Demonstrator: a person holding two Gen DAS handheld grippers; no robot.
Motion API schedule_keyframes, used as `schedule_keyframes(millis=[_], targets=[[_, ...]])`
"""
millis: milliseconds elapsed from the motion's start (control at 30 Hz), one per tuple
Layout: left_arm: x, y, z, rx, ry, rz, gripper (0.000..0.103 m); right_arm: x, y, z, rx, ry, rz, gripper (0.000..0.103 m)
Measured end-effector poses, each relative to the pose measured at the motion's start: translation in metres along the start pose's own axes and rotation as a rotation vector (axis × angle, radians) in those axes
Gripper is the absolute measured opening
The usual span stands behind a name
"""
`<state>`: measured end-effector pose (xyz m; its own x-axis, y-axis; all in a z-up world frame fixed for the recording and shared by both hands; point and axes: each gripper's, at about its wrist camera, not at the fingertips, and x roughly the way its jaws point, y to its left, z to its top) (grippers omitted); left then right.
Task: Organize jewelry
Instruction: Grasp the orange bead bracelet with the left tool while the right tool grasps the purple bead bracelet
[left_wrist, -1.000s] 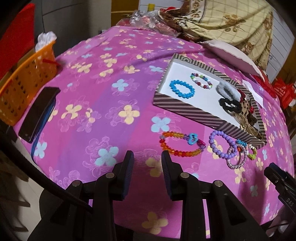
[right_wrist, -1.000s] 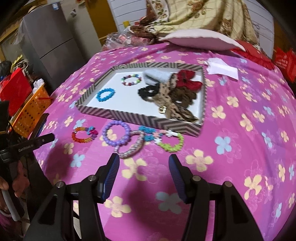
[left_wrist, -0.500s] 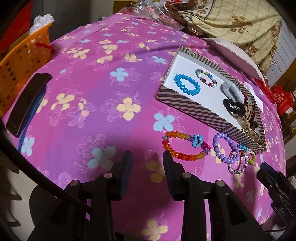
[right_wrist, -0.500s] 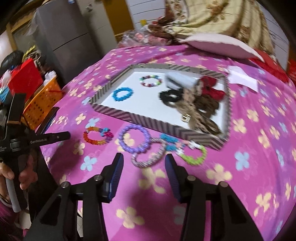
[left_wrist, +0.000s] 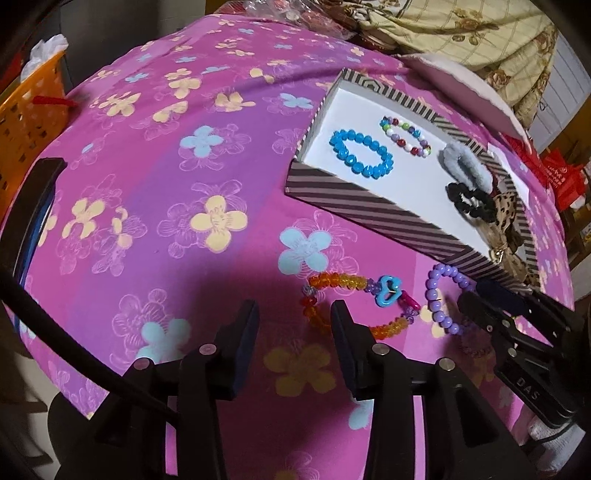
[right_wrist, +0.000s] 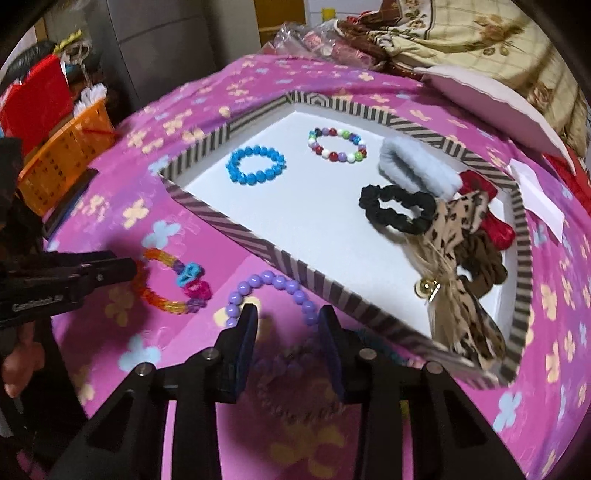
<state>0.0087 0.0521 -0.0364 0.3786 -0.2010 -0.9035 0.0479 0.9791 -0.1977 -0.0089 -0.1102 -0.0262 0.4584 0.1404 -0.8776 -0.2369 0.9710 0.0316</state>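
Both grippers are working the loose bracelets: the left gripper (left_wrist: 293, 325), jaws spreading wide and empty, is nearing the orange bracelet (left_wrist: 354, 306) just ahead-right, while the right gripper (right_wrist: 286, 325) is narrowing, unclamped, around the purple bracelet (right_wrist: 273, 284) for boxing in the striped box (right_wrist: 236, 229).

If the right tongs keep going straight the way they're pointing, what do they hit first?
Most likely the purple bead bracelet: the right tongs, jaws just narrowing with nothing gripped, straddle its near arc. A blurred sparkly band beneath may come first; depth is unclear.
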Motion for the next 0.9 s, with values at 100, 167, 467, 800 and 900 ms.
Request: schedule_keyframes(millis=[100,167,467,800,900], targets=[[0.003,-0.005,0.0,0.025,-0.007,0.022,0.051,0.007,0.0,0.0,-0.018,0.01,-0.001,0.036],[0.005,-0.008,0.001,0.041,-0.011,0.035,0.052,0.008,0.001,0.0,-0.03,0.005,-0.002,0.036],[0.005,-0.013,0.002,0.078,0.0,-0.001,0.02,-0.008,-0.002,-0.005,0.002,-0.034,0.052,0.009],[-0.049,-0.021,0.013,0.094,-0.091,-0.057,0.02,-0.078,-0.001,0.001,0.014,-0.158,0.093,0.009],[-0.065,-0.026,0.022,0.1,-0.122,-0.06,0.02,-0.095,-0.006,0.008,0.019,-0.19,0.085,0.01]])
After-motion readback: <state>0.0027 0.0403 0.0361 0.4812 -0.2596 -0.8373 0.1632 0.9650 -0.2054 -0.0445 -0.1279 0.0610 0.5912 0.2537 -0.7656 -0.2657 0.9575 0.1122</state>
